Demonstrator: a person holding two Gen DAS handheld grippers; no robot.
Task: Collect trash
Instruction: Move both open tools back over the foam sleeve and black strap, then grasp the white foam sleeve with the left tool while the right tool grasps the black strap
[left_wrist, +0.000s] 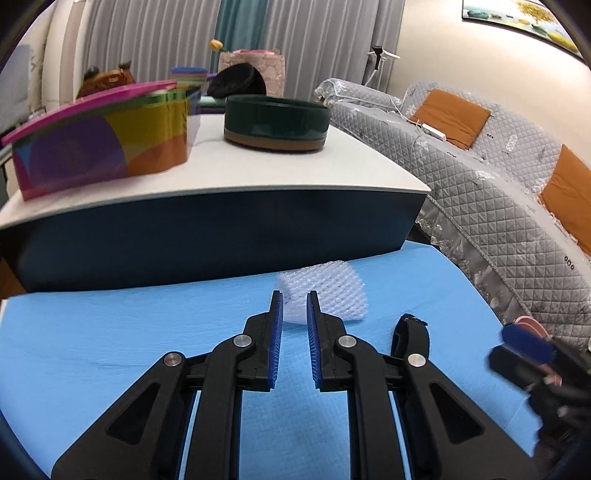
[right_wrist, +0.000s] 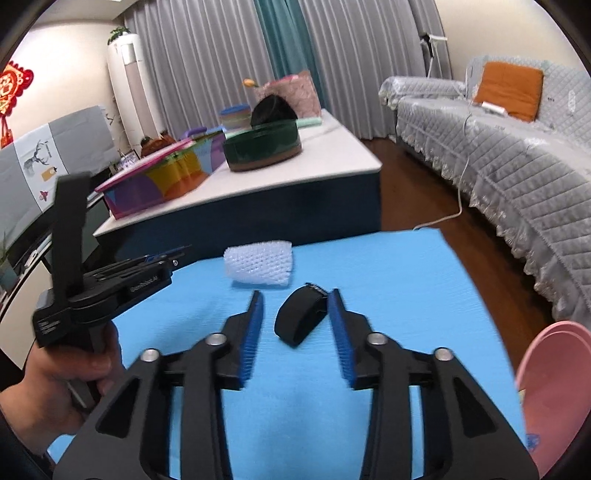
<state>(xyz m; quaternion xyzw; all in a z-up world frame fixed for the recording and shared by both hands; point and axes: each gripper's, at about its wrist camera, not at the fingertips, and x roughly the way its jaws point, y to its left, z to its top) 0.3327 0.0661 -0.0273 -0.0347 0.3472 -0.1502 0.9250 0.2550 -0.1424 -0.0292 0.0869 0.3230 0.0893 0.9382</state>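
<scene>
A white foam net sleeve (left_wrist: 327, 293) lies on the blue mat (left_wrist: 129, 332); it also shows in the right wrist view (right_wrist: 260, 267). A black strap loop (right_wrist: 298, 320) lies just in front of it, seen at the right in the left wrist view (left_wrist: 410, 334). My left gripper (left_wrist: 294, 297) is narrowly open, its tips at the sleeve's near edge, holding nothing. My right gripper (right_wrist: 295, 299) is open, its fingers on either side of the black strap loop. The left gripper also shows at the left of the right wrist view (right_wrist: 162, 266).
A low table (left_wrist: 258, 177) behind the mat carries a colourful box (left_wrist: 103, 144) and a dark green round tin (left_wrist: 277, 122). A quilted grey sofa (left_wrist: 498, 177) runs along the right. A pink bin rim (right_wrist: 554, 387) is at the right of the mat.
</scene>
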